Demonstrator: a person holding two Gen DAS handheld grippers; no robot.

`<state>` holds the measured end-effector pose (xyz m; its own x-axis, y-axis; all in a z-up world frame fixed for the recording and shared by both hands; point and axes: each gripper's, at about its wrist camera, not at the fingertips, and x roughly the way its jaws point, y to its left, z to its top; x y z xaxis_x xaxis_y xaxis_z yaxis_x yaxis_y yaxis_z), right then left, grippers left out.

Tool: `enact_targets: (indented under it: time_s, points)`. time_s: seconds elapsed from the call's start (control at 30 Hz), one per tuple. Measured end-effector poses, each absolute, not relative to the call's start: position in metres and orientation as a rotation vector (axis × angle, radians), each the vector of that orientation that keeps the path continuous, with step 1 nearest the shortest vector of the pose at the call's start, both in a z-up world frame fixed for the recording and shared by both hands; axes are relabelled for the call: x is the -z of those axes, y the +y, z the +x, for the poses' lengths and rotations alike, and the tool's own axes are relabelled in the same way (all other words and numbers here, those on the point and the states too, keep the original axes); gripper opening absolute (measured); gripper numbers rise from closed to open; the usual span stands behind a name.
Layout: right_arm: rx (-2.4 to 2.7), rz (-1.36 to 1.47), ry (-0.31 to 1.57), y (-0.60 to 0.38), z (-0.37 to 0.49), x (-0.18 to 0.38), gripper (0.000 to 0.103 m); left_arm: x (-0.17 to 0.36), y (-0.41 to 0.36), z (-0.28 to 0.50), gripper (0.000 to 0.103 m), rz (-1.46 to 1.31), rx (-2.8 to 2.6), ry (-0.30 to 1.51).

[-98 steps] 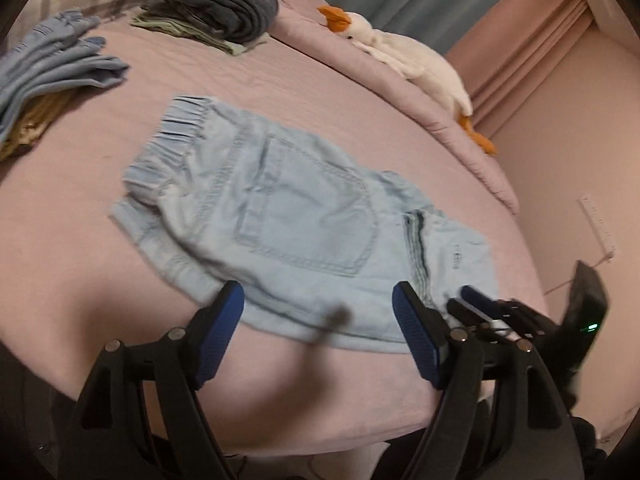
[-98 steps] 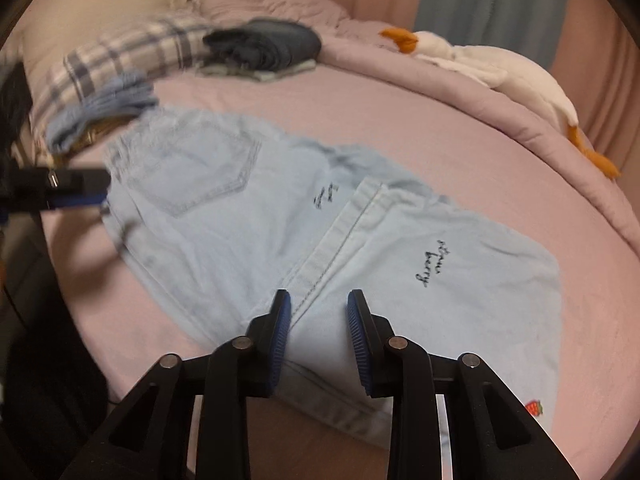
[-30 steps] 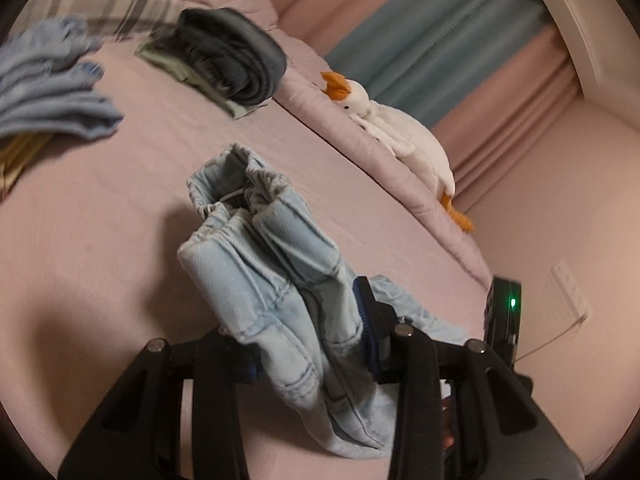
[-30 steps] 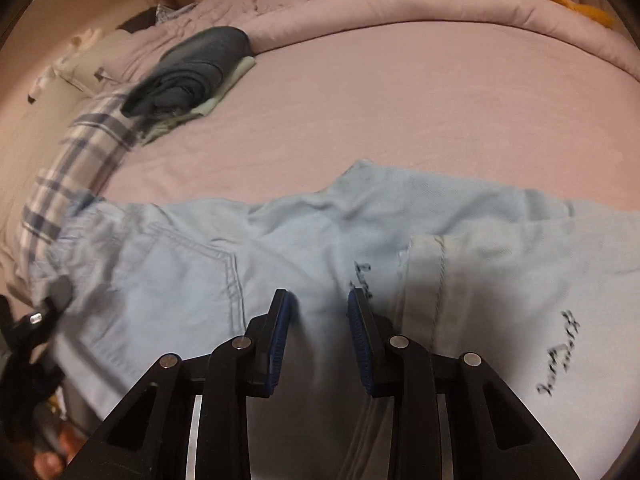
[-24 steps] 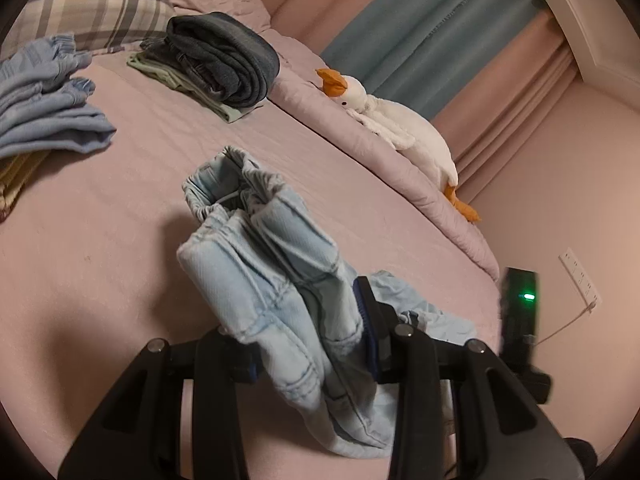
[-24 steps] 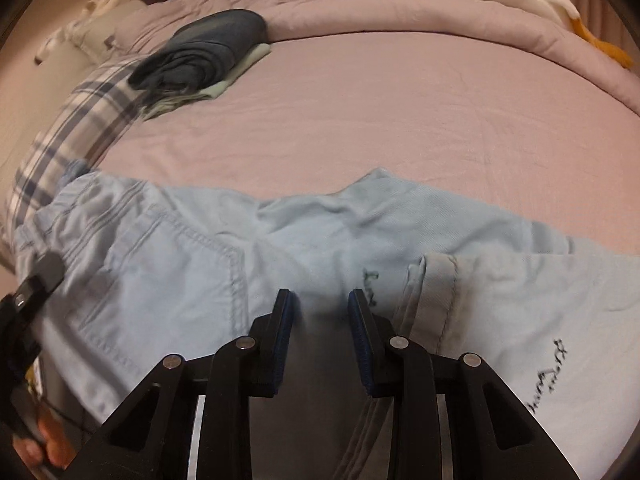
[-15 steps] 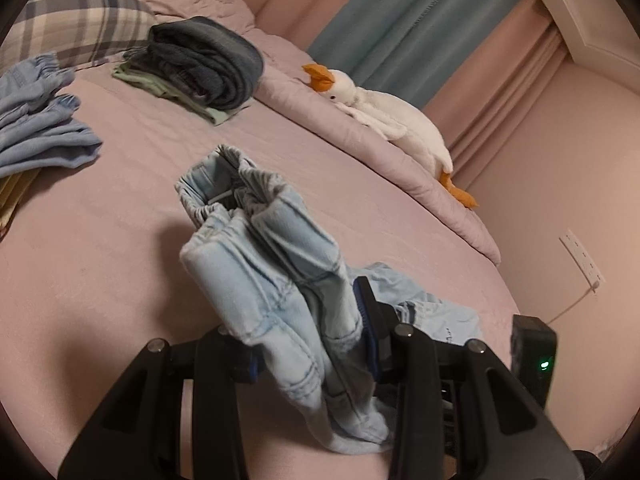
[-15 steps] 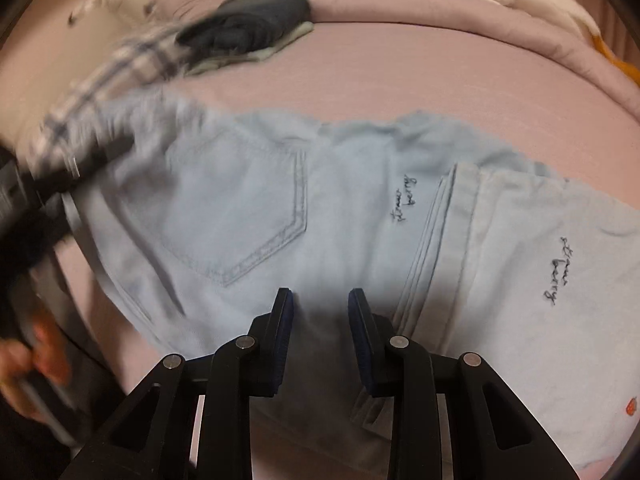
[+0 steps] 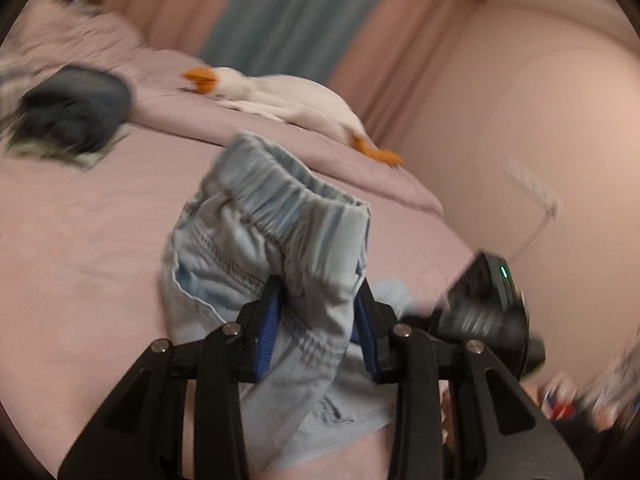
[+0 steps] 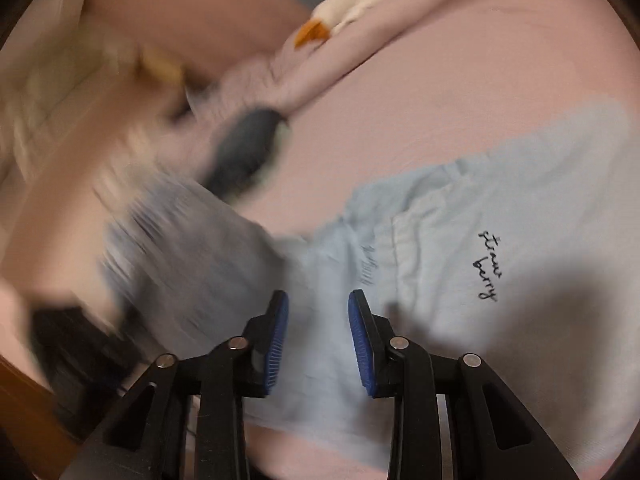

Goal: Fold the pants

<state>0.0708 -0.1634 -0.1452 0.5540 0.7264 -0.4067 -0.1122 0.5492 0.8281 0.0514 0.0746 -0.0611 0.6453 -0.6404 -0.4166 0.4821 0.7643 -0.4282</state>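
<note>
Pants [image 9: 276, 240] waistband's pinched in left gripper [image 9: 316, 320] and lifted off the bed [image 9: 80, 240], while right gripper [image 10: 318, 334] just spread open, so the fold's underway.

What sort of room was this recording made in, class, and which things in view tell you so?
Most likely a bedroom: a bed with pink bedding, a plush goose lying along its far edge, and curtains behind.
</note>
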Motion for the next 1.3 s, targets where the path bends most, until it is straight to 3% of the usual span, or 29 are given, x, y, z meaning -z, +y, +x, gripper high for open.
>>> enact_targets:
  time_s: [0.07,0.23,0.3,0.4,0.47,0.5,0.53,0.57,0.6,0.7,1.03,1.3]
  points:
    - [-0.662,1.147,0.797,-0.189,0.076,0.168,0.071,0.069,0.048,0.052,0.034,-0.227,0.683,0.612]
    - [-0.783,1.496,0.757,-0.201,0.085,0.206,0.073,0.094,0.003,0.056,0.031,-0.101,0.726,0.704]
    - [-0.75,1.478,0.787,-0.199,0.086,0.208,0.08,0.105,-0.003,0.058,0.033,-0.062,0.72,0.727]
    - [-0.734,1.444,0.838,-0.195,0.088,0.209,0.08,0.108,0.0,0.058,0.038,-0.071,0.718,0.742]
    - [-0.699,1.316,0.908,-0.194,0.094,0.198,0.077,0.105,0.008,0.058,0.05,-0.104,0.718,0.753]
    - [-0.663,1.215,0.944,-0.191,0.095,0.189,0.07,0.101,0.016,0.055,0.06,-0.132,0.715,0.749]
    - [-0.618,1.108,0.979,-0.189,0.096,0.182,0.065,0.1,0.021,0.052,0.064,-0.147,0.71,0.741]
    - [-0.573,1.007,1.005,-0.182,0.098,0.175,0.054,0.097,0.027,0.048,0.068,-0.166,0.699,0.732]
    - [-0.551,0.96,1.023,-0.177,0.101,0.173,0.043,0.094,0.041,0.043,0.072,-0.198,0.679,0.722]
    - [-0.522,0.835,1.031,-0.168,0.108,0.165,0.036,0.093,0.069,0.036,0.073,-0.253,0.614,0.72]
    - [-0.479,0.7,0.779,-0.214,0.081,0.082,0.032,0.101,0.113,0.038,0.073,-0.37,0.49,0.757]
    - [-0.272,0.771,0.82,-0.283,0.054,0.128,0.032,0.108,0.072,0.049,0.076,-0.325,0.547,0.82]
